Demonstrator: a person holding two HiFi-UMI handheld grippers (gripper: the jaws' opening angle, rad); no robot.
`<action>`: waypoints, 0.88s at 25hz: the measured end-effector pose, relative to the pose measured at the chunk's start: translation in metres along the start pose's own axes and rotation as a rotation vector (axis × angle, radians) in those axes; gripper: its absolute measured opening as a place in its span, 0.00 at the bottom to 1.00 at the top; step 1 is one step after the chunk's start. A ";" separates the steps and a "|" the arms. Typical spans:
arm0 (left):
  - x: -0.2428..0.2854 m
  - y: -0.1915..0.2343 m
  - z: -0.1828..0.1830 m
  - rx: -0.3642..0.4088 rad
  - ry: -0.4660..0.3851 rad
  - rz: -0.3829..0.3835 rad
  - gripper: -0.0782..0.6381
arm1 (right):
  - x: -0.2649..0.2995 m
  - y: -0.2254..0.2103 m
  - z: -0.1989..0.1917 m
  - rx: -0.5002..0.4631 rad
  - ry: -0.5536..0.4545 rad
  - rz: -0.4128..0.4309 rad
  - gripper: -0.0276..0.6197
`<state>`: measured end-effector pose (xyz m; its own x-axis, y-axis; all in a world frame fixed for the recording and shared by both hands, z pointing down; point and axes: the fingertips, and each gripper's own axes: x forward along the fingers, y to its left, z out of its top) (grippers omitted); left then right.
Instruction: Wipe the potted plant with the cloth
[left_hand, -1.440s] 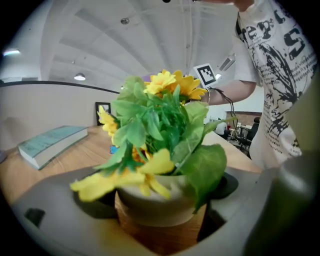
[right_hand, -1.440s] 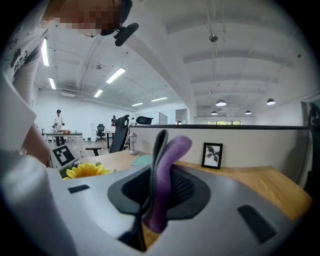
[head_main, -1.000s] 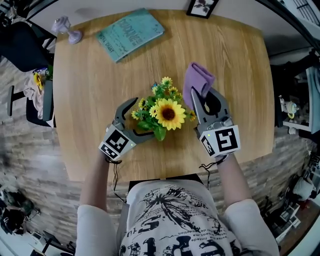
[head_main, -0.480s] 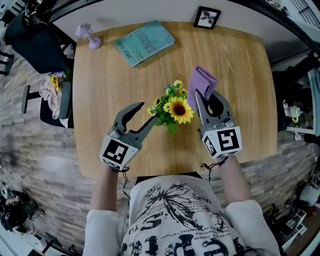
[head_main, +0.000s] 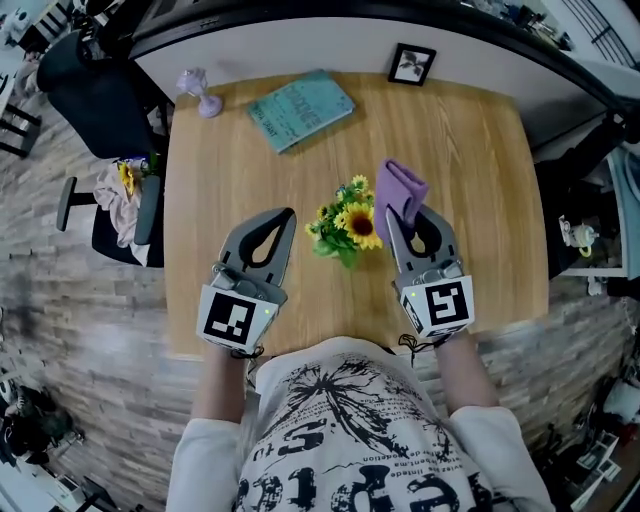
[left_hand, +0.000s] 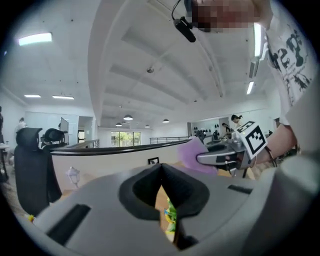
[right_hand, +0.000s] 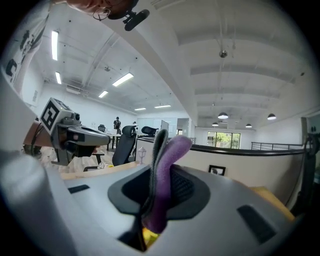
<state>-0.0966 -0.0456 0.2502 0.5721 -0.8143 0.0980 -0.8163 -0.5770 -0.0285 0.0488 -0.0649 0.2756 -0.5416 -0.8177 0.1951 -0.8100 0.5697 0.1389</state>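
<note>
Left gripper (head_main: 287, 214): we are reading its jaws as pressed together, tips touching, with nothing between them; they have just been closing. In the left gripper view only a thin slit is showing below the meeting tips, and through it we are glimpsing the green and yellow of the potted plant (head_main: 346, 222).

Right gripper (head_main: 398, 212): its jaws are clamping the purple cloth (head_main: 400, 184). The fold is standing up out of the jaw tips and reaching past them.

The plant is sitting on the wooden table (head_main: 470, 150) between the two pairs of jaws, just right of the left tips and just left of the right jaws. The cloth is hanging just beside the blossoms; we cannot tell whether it touches them.

Well ahead of both sets of tips, a teal book (head_main: 300, 108), a framed picture (head_main: 411, 63) and a small lilac lamp (head_main: 200, 92) are lying on the table.
</note>
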 end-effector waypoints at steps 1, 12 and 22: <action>-0.002 0.003 0.004 -0.004 -0.002 0.024 0.11 | -0.003 0.002 0.003 -0.017 -0.005 0.006 0.15; -0.018 0.018 -0.001 0.008 0.027 0.108 0.11 | -0.012 0.007 0.019 0.012 -0.043 0.008 0.14; -0.029 0.033 0.003 -0.036 0.028 0.192 0.12 | -0.015 0.003 0.020 0.001 -0.044 0.034 0.14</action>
<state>-0.1402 -0.0414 0.2433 0.4039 -0.9066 0.1222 -0.9127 -0.4084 -0.0139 0.0502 -0.0531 0.2541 -0.5781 -0.8008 0.1565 -0.7913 0.5970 0.1319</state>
